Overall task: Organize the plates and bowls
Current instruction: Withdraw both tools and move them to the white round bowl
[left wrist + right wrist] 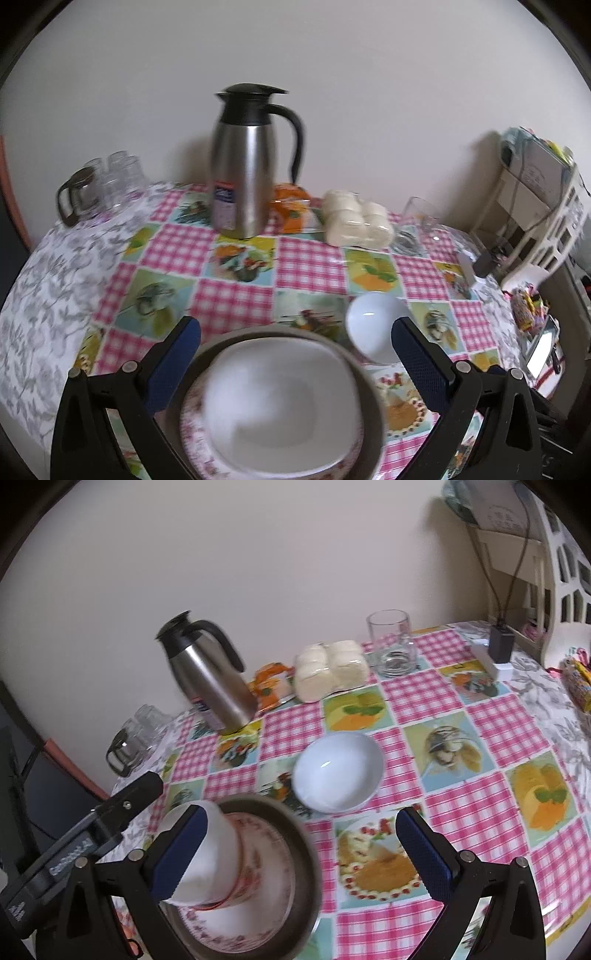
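A metal pan point(373, 413) holds a floral-rimmed plate point(192, 435) with a white dish point(280, 406) on top, near the table's front edge. My left gripper point(295, 354) is open right above this stack, a finger at each side. A white bowl point(373, 325) stands on the cloth to the right of the stack. In the right wrist view the pan point(306, 867) sits at lower left, the white dish point(218, 856) looks tilted in it, and the white bowl point(338, 770) is ahead. My right gripper point(301, 853) is open and empty. The left gripper's body point(92, 834) shows at left.
A steel jug point(243, 170) stands at the back of the checked tablecloth point(310, 266). Beside it lie an orange packet point(290, 206) and wrapped white buns point(358, 219). A glass mug point(391, 642), glass jars point(110, 181), a charger point(498, 653) and a white rack point(543, 206) ring the table.
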### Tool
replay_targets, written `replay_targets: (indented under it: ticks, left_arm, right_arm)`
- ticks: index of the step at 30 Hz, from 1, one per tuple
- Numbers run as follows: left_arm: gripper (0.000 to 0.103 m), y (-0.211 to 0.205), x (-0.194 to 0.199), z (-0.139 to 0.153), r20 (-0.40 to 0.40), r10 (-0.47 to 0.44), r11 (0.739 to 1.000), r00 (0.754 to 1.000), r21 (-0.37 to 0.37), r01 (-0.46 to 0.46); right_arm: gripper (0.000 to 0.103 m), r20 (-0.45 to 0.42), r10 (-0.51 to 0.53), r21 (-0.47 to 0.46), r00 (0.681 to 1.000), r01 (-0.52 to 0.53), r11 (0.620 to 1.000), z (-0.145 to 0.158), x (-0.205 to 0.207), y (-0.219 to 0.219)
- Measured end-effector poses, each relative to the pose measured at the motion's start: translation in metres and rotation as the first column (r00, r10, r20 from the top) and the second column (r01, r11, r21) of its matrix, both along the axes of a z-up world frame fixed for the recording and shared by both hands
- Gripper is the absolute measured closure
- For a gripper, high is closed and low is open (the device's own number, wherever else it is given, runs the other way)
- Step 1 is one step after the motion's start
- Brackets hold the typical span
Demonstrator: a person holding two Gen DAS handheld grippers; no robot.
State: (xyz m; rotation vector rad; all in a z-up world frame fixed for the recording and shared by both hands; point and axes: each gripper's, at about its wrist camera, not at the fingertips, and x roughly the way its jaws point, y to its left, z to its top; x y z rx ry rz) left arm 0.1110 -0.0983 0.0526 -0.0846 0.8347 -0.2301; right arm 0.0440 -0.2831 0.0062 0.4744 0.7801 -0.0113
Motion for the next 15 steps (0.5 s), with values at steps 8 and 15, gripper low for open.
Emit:
replay_targets:
  ticks: [8,15]
  left_arm:
    - [0.000,-0.041,0.023,-0.013,-0.046,-0.068,0.998,0.997,0.002,0.068]
    - [0.000,-0.070,0.035,-0.028,-0.093,-0.087,0.995,0.992,0.039,0.090]
  right_arm:
    - [0.000,-0.032,-0.068,0.001,0.997,0.068,0.998,-0.015,0.008,-0.039]
    - [0.000,-0.072,-0.110,-0.011,0.991,0.110,0.994,-0.031,0.014,-0.066]
